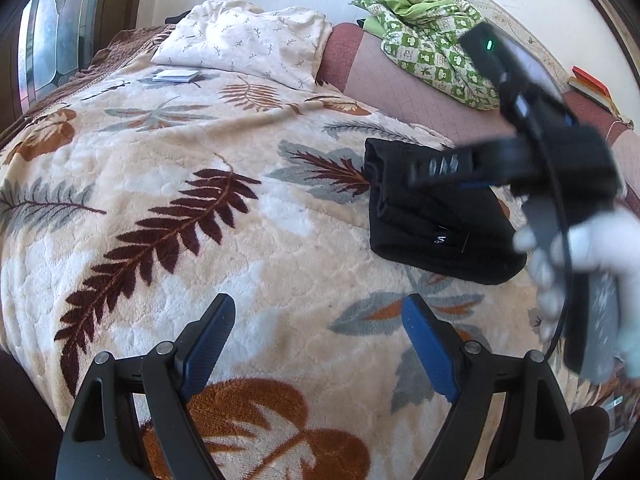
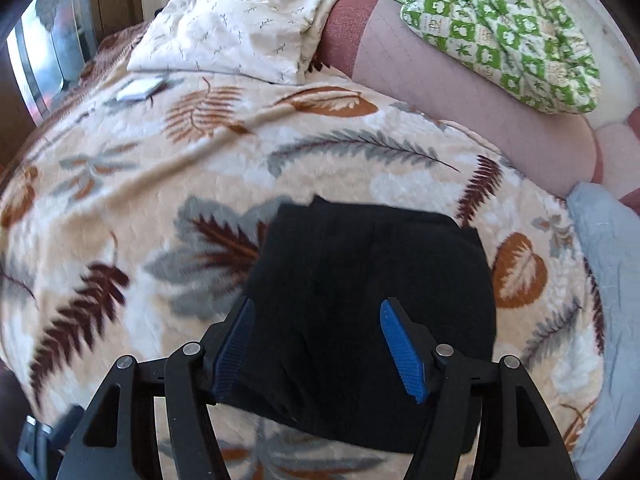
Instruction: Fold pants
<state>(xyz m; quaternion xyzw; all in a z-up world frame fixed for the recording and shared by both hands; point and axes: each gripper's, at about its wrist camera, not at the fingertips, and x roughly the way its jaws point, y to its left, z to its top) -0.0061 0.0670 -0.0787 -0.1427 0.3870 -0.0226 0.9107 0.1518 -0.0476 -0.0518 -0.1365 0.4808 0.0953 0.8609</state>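
The black pants (image 2: 368, 312) are seen folded into a compact bundle on the leaf-patterned blanket (image 1: 168, 216) of the bed; the right claw (image 2: 320, 344) is held spread above them, gripping nothing; the left claw (image 1: 316, 344) is spread too, over bare blanket to the left; a pillow (image 1: 244, 40) lies at the far side.

The pants (image 2: 372, 312) are matt black knit cloth. The blanket (image 1: 224, 240) beneath is plush, fuzzy fleece. Each claw, left (image 1: 320, 350) and right (image 2: 318, 350), has matt black plastic arms, ribbed blue pads (image 2: 402, 354) and dull metal rivets.
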